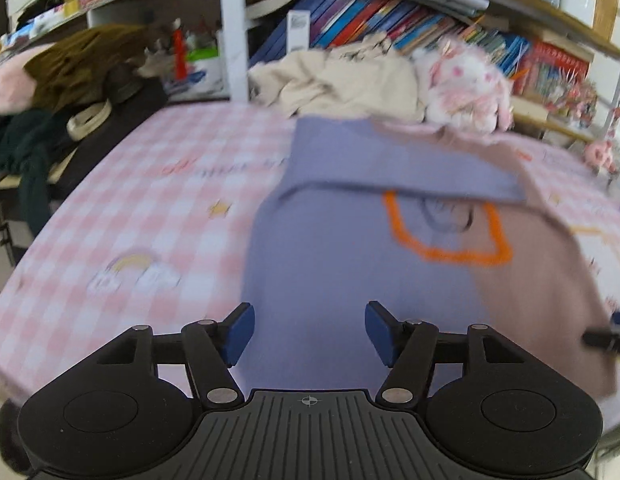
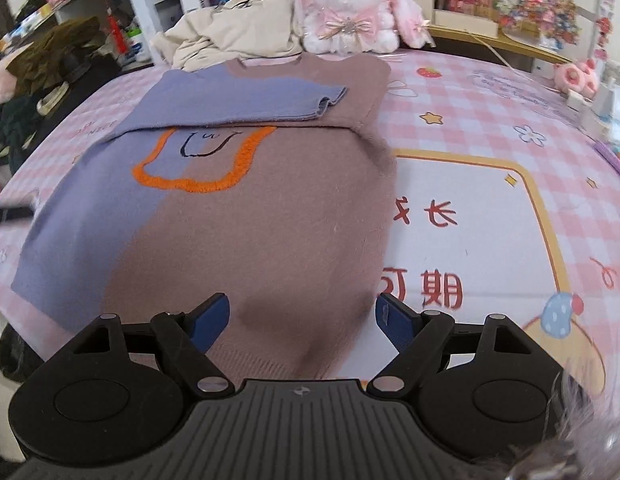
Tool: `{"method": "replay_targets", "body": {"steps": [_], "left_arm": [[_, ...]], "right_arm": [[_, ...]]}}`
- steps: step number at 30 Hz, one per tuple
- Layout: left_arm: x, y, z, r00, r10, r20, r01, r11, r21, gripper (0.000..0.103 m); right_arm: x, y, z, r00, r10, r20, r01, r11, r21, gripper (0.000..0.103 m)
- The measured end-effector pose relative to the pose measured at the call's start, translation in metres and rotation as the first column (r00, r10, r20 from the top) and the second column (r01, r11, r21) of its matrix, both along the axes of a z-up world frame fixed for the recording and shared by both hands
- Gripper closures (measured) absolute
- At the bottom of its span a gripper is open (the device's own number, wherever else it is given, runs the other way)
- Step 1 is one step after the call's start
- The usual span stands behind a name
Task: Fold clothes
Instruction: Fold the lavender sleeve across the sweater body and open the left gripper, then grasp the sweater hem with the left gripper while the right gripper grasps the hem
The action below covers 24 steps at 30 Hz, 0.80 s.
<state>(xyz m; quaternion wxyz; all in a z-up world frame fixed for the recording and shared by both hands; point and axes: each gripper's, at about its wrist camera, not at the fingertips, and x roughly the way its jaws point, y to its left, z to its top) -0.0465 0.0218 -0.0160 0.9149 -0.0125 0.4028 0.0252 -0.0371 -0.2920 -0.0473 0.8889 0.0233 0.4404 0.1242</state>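
On the pink checked tablecloth [image 2: 490,92] the sweater [image 2: 262,220] lies flat, purple sleeve folded across its chest, collar toward the far edge and hem just ahead of both the left gripper [image 1: 309,332] and right gripper [image 2: 303,322], each wide open and empty

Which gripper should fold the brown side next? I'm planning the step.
Probably right: the right gripper is open over the sweater's brown hem; the left gripper is over the purple half.

Left-wrist sweater [image 1: 350,272] motion-blurred
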Motion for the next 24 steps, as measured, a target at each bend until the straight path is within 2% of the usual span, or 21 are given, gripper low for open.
{"method": "replay_targets", "body": {"steps": [3,6,8,11,15,17,24], "left_arm": [[-0.014,0.008,-0.001,1.000,-0.010,0.017,0.010,1.000,-0.016,0.038],[-0.032,0.014,0.001,0.999,-0.036,0.037,0.037,0.999,-0.009,0.027],[-0.041,0.018,0.002,0.997,-0.069,0.041,0.069,0.998,0.010,0.020],[-0.053,0.024,0.002,0.993,-0.111,0.043,0.110,0.993,0.033,0.019],[-0.063,0.041,0.003,0.992,-0.112,0.055,0.113,0.993,-0.021,0.017],[-0.066,0.047,0.002,0.993,-0.107,0.054,0.110,0.993,-0.047,0.014],[-0.060,0.058,-0.011,0.995,-0.099,0.024,0.102,0.985,-0.142,0.016]], "right_arm": [[-0.014,0.008,0.004,0.998,-0.054,0.015,0.054,0.998,-0.017,0.023],[-0.032,0.018,0.012,0.997,-0.073,0.031,0.074,0.997,-0.038,0.026],[-0.045,0.023,0.015,0.995,-0.095,0.041,0.097,0.995,-0.037,0.030],[-0.064,0.031,0.018,0.991,-0.127,0.037,0.128,0.991,-0.022,0.041],[-0.087,0.044,0.018,0.988,-0.154,0.025,0.154,0.988,-0.008,0.046],[-0.097,0.053,0.018,0.988,-0.154,0.025,0.155,0.988,-0.014,0.046],[-0.113,0.060,0.021,0.981,-0.192,0.029,0.193,0.980,-0.037,0.046]]}}
